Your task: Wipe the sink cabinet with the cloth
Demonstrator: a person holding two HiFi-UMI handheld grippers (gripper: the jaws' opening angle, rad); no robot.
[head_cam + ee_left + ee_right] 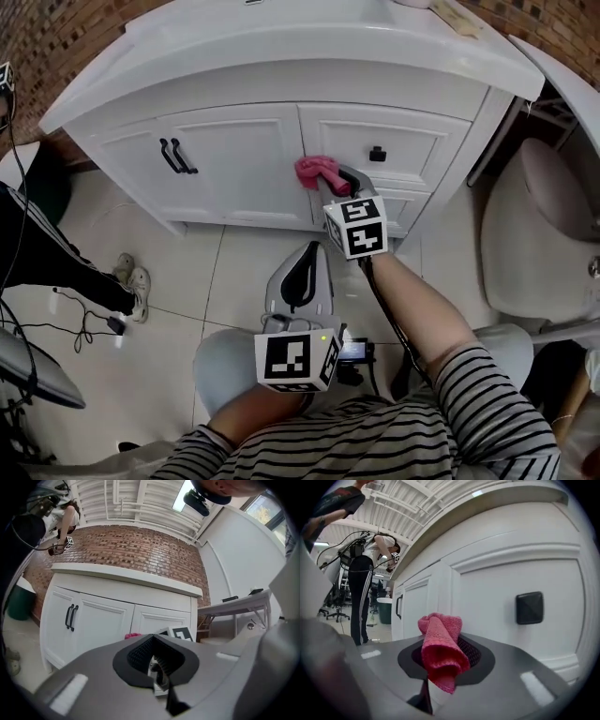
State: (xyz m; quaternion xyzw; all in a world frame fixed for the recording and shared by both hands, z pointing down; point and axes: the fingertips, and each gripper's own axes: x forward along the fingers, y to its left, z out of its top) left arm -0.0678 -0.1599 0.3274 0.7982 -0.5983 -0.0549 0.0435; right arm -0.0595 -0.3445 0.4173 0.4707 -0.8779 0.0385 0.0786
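Note:
The white sink cabinet [234, 159] stands ahead, with two doors at the left and drawers at the right. My right gripper [339, 176] is shut on a pink cloth [317, 172], and the cloth's tip is pressed to the cabinet front between the door and the upper drawer. In the right gripper view the pink cloth [440, 648] sticks out of the jaws, close to the drawer front with its square black knob [529, 607]. My left gripper [302, 278] hangs low over the floor, well back from the cabinet, jaws shut with nothing in them. The cabinet [108, 620] also fills the left gripper view.
Black door handles [175, 156] sit on the left doors. A toilet [534, 234] stands at the right. A pair of shoes [131, 277] and cables [84, 323] lie on the tiled floor at the left. Another person [365, 583] stands in the distance.

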